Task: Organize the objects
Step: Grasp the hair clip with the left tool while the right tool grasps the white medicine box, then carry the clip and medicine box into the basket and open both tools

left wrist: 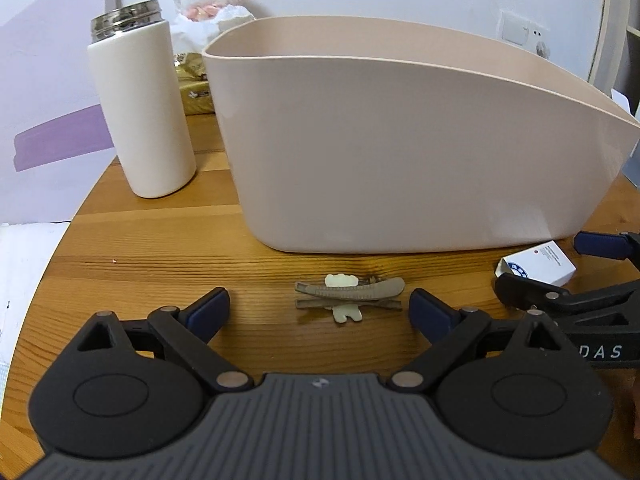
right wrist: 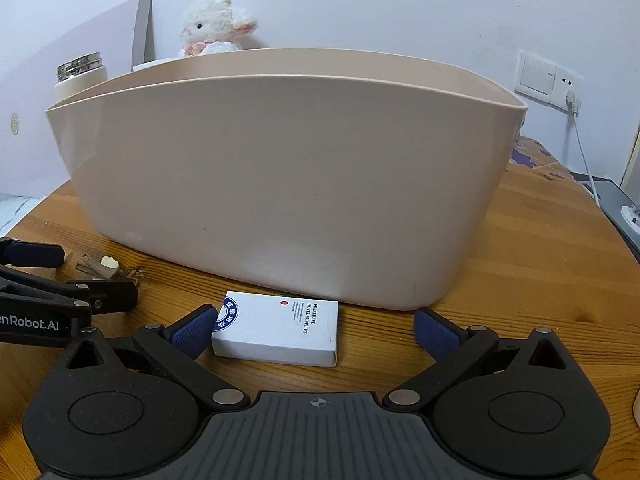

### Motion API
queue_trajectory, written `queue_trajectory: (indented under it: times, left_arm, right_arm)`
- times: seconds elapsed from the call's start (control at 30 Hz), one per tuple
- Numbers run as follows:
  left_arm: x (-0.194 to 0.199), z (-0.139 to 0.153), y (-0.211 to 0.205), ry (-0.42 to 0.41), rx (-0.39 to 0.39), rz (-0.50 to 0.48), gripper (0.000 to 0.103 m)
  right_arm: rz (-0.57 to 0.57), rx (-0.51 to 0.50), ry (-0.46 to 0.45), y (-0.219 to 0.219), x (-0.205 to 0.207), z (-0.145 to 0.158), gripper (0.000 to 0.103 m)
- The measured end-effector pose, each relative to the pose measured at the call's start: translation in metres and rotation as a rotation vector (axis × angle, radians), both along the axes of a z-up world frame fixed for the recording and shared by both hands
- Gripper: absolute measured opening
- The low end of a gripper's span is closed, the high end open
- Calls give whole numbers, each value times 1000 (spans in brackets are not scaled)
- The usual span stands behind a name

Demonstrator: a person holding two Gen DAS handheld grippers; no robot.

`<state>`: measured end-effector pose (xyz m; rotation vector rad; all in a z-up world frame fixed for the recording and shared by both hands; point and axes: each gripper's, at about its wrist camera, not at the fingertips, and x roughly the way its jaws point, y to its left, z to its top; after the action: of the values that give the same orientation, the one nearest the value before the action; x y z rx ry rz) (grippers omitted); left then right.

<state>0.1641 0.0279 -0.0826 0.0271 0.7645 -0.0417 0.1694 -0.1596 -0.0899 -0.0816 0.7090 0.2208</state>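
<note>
Left gripper (left wrist: 319, 310): jaws spread wide, holding nothing, with the grey-brown metal hair clip with a cream bear charm (left wrist: 347, 297) lying between them on the wooden surface (left wrist: 160, 248), just in front of the tall beige plastic bin (left wrist: 400, 152). Right gripper (right wrist: 314, 330): jaws also wide apart and empty around the small white cardboard box with a blue round logo (right wrist: 280, 328), the left blue pad at the box's end. A white cylindrical steel-rimmed bottle (left wrist: 140, 108) stands left of the bin.

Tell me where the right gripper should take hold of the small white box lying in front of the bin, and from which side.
Grip the white box across its long edges, coming in low from the front. It lies flat on the table, already between the right gripper's open fingers, with the beige bin close behind blocking any rear approach.
</note>
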Motion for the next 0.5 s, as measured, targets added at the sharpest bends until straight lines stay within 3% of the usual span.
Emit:
queue_trajectory:
  times: [0.1,0.27,0.37,0.5]
  left_arm:
    - [-3,0,-4,-14,-1,3,90]
    - [-9,2,-9,-54,-9,-27,60]
    - [-11,1,-13,-63,3,-22,60]
    - [-11,4,-12,-59,-8,-1,59]
  right_arm:
    - [-12,-3,-6,3,-2,1,99]
    - [19,-3,-34,8,-14,3,73]
    - [32,1,-44,13,-19,5,61]
    - [23,30,-21,12,-21,9,57]
